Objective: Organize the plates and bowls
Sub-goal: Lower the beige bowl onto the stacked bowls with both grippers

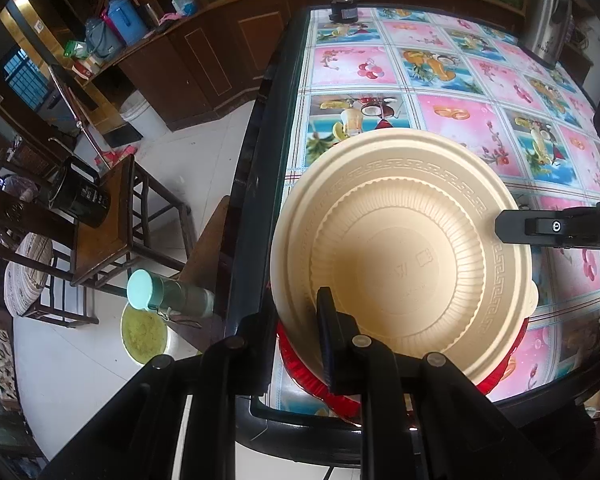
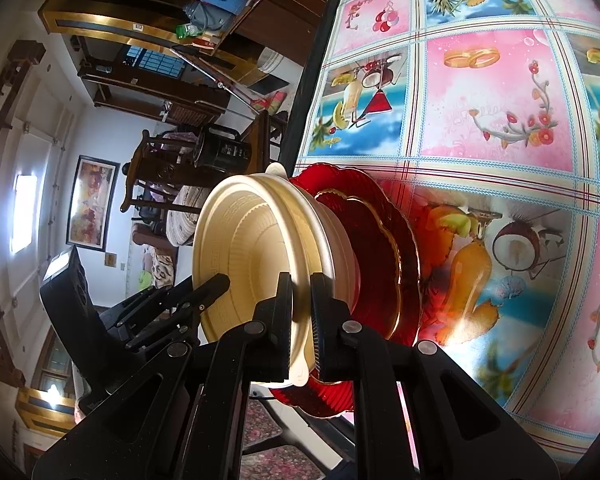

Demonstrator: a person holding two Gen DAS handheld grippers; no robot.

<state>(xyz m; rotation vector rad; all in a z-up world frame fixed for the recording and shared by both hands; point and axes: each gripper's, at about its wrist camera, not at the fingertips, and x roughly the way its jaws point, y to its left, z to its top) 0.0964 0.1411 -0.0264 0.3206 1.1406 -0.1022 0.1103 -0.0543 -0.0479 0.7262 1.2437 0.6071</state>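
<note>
Looking across the surface (image 1: pixel 452 92) first, we see its fruit-and-flower cloth running away toward twelve o'clock in the left wrist view, with our stack set close to the near edge, probably so both hands can reach it without stretching.

The red plates (image 2: pixel 384 248) lie under everything, a smaller scalloped one nested on a wider one; we judge the broad, flat pieces go lowest because they make the steadiest base. In the left wrist view only a red sliver shows at six to seven o'clock of the bowl.

The cream bowl (image 1: pixel 404 256) sits above them, mouth up. Whether its base rests on the plates or hangs just clear we cannot tell.

Our right gripper (image 2: pixel 300 316) is clamped on the bowl's rim beside a small tab handle, one finger inside the wall and one outside; in the left wrist view it comes in from three o'clock. Our left gripper (image 1: pixel 300 344) is closed on the rim at about seven o'clock, with one finger (image 1: pixel 328 336) showing inside the wall and the outer one hidden. We take the two opposed grips as a way to keep the light bowl level and centred over the plates.
</note>
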